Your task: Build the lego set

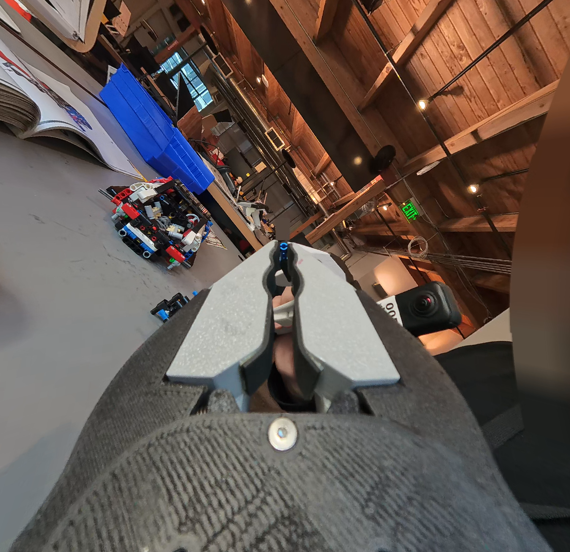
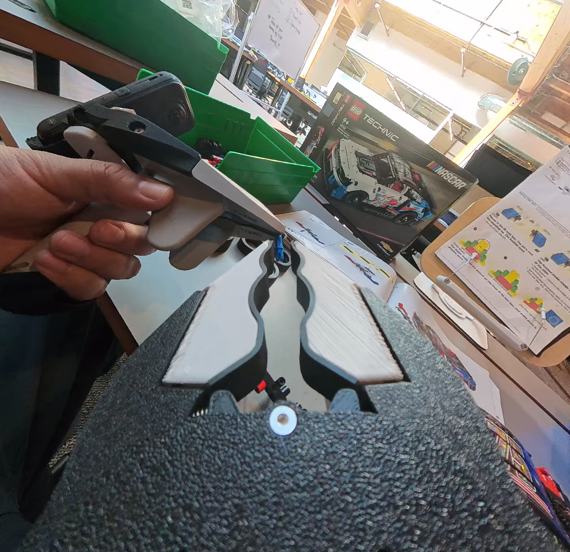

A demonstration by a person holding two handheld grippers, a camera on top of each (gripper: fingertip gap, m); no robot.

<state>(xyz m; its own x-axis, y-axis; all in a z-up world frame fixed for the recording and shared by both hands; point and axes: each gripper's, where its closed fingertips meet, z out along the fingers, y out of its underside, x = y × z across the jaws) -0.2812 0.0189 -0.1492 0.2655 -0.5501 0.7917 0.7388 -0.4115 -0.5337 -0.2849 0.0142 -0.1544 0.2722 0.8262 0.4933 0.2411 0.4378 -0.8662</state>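
Note:
My left gripper (image 1: pixel 283 248) is shut on a small blue pin (image 1: pixel 283 249) held at its fingertips, raised off the table. In the right wrist view a hand (image 2: pixel 77 204) brings this left gripper (image 2: pixel 277 229) in from the left, and the blue pin (image 2: pixel 279 244) hangs between my right gripper's tips. My right gripper (image 2: pixel 282 244) is open, with the pin close to its left finger. The partly built lego car (image 1: pixel 160 219) sits on the grey table (image 1: pixel 61 290) at the left. A small black sub-assembly (image 1: pixel 171 306) lies nearer to me.
An open instruction booklet (image 1: pixel 46 105) and a blue bin (image 1: pixel 154 130) lie beyond the build. Green bins (image 2: pixel 262 173), the set's box (image 2: pixel 385 179), a sheet on a wooden stand (image 2: pixel 509 259) and black tyres (image 2: pixel 277 261) are ahead of my right gripper.

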